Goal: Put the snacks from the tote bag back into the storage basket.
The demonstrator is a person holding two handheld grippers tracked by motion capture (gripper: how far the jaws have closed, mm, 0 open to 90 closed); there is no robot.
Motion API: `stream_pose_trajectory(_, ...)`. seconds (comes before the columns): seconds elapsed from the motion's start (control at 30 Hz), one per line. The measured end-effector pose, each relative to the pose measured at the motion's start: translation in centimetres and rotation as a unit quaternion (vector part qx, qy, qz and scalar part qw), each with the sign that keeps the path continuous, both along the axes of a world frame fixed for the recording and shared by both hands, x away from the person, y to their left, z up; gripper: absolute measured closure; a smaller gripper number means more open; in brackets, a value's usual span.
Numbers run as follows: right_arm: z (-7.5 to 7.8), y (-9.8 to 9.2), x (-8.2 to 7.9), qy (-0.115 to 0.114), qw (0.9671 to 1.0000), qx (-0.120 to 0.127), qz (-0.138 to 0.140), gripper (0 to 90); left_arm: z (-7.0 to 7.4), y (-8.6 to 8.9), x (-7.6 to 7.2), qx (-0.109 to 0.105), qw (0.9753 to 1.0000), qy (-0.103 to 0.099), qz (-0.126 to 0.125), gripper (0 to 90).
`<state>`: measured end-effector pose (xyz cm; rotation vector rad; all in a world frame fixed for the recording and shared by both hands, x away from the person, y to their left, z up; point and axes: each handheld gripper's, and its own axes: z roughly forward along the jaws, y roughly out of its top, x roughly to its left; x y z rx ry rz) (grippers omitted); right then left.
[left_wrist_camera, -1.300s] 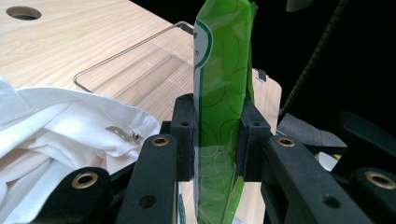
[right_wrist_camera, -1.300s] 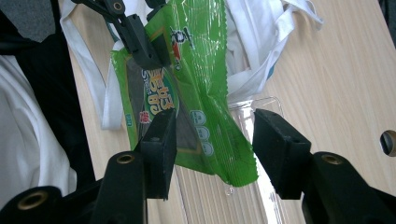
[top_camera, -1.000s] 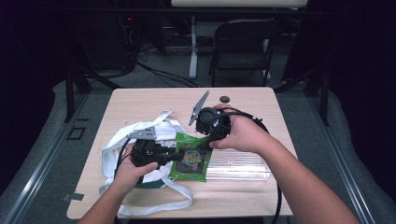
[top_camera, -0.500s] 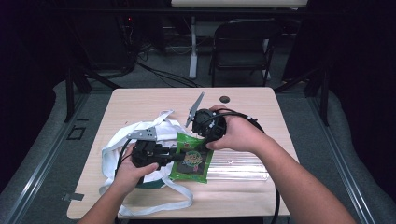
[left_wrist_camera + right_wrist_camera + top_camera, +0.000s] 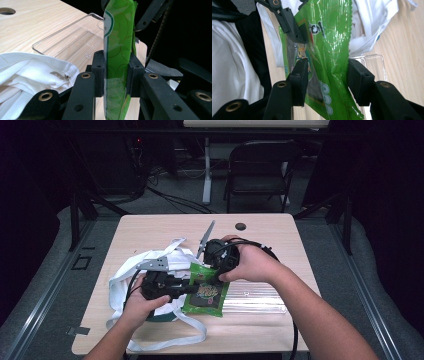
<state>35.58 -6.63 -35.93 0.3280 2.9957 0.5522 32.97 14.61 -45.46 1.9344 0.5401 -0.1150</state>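
A green snack packet [image 5: 206, 293] is held just above the table between both grippers. My left gripper [image 5: 191, 288] comes at it from the left and is shut on its edge; in the left gripper view the packet [image 5: 117, 50] stands upright, pinched between that gripper's [image 5: 116, 65] pads. My right gripper [image 5: 214, 271] reaches down over the packet's far end. In the right gripper view the packet [image 5: 329, 37] lies face-on between the wide-spread jaws of that gripper [image 5: 325, 77], which is open, with its pads at the packet's side edges.
A white cloth bag [image 5: 125, 282] with long straps lies crumpled at the table's left, under my left hand. A clear plastic tray [image 5: 260, 299] lies to the right of the packet. Beyond the wooden table [image 5: 150, 230] with its cable hole [image 5: 240, 226] stands a chair [image 5: 260, 165].
My right gripper has come down and to the left onto the packet's far end. The left gripper has kept its hold and hardly moved.
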Motion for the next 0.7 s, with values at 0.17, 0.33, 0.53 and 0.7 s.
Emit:
stream_pose_trajectory(0.17, -0.32, 0.10, 0.09, 0.011, 0.9999, 0.002, 0.002, 55.1, 0.01, -0.04, -0.04, 0.000, 1.0000, 0.000, -0.001, 73.0)
stream_pose_trajectory(0.33, -0.44, 0.21, 0.27, 0.017, 0.9998, -0.003, 0.006, 55.7, 0.01, -0.06, -0.04, 0.000, 1.0000, -0.002, -0.003, 73.0)
stream_pose_trajectory(0.53, -0.68, 0.42, 0.26, 0.022, 0.9998, 0.002, 0.003, 59.0, 0.05, -0.08, -0.10, -0.002, 1.0000, -0.001, -0.004, 73.1)
stream_pose_trajectory(0.7, -0.85, 0.48, 0.29, 0.029, 0.9996, 0.001, 0.005, 61.8, 0.01, -0.14, -0.11, -0.003, 1.0000, -0.001, -0.007, 73.1)
